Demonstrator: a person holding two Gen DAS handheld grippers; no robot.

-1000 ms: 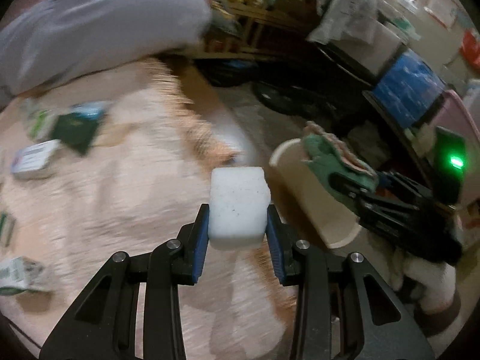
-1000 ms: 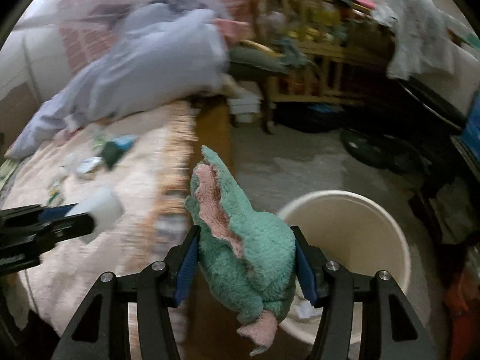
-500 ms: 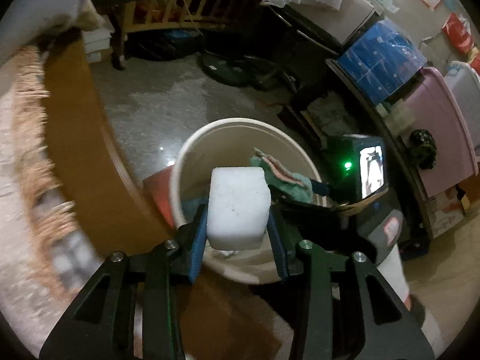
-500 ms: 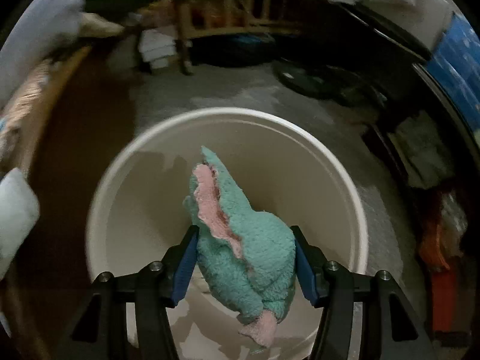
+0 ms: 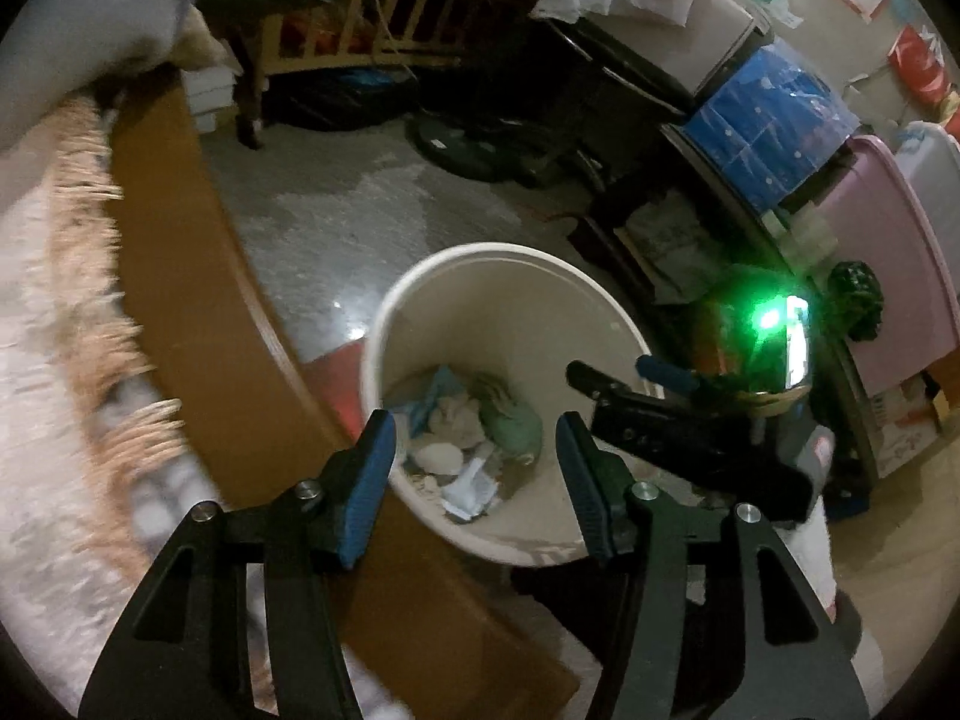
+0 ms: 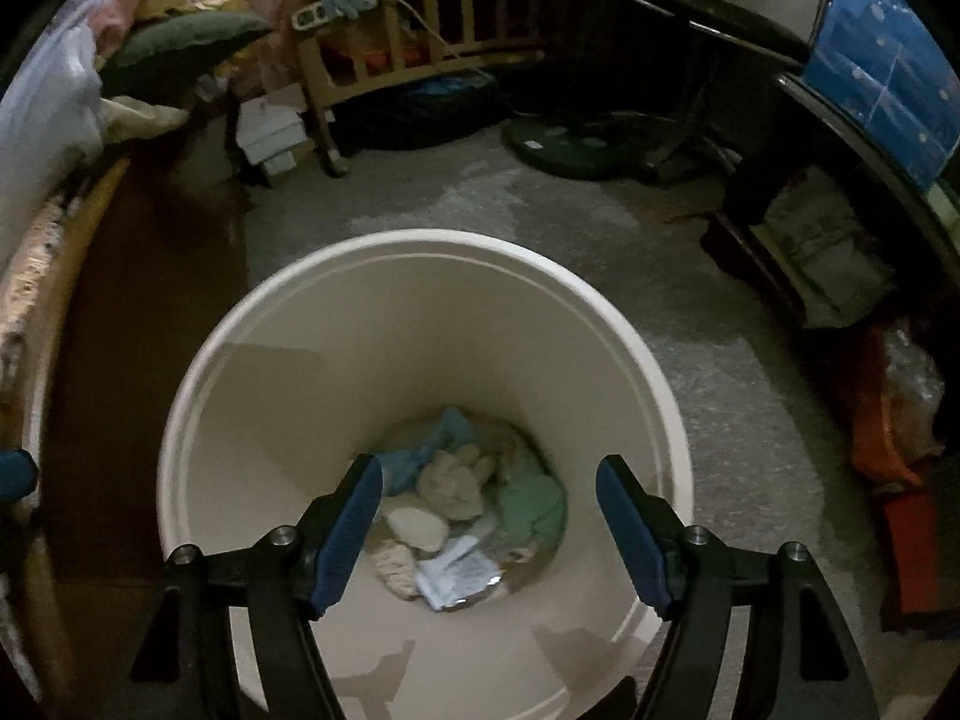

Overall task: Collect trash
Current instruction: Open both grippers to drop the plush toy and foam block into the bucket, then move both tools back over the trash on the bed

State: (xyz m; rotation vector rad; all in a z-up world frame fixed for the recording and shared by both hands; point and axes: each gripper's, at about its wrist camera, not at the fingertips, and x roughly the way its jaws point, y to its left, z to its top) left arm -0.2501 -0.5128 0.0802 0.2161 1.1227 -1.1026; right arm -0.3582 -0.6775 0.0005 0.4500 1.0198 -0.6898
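A cream trash bin stands on the floor beside the bed; it also shows in the left wrist view. In its bottom lie the green cloth, a white block and several crumpled papers and wrappers. The green cloth shows in the left view too. My right gripper is open and empty right above the bin's mouth. My left gripper is open and empty above the bin's near rim. The right gripper shows in the left view, over the bin's right side.
The bed's wooden edge and a fringed blanket lie to the left. A wooden crib, a fan base, a blue box and a pink tub crowd the floor's far and right sides.
Both grippers have opened over the bin. The white block fell from the left and the green cloth from the right; both now lie in the bin's bottom.
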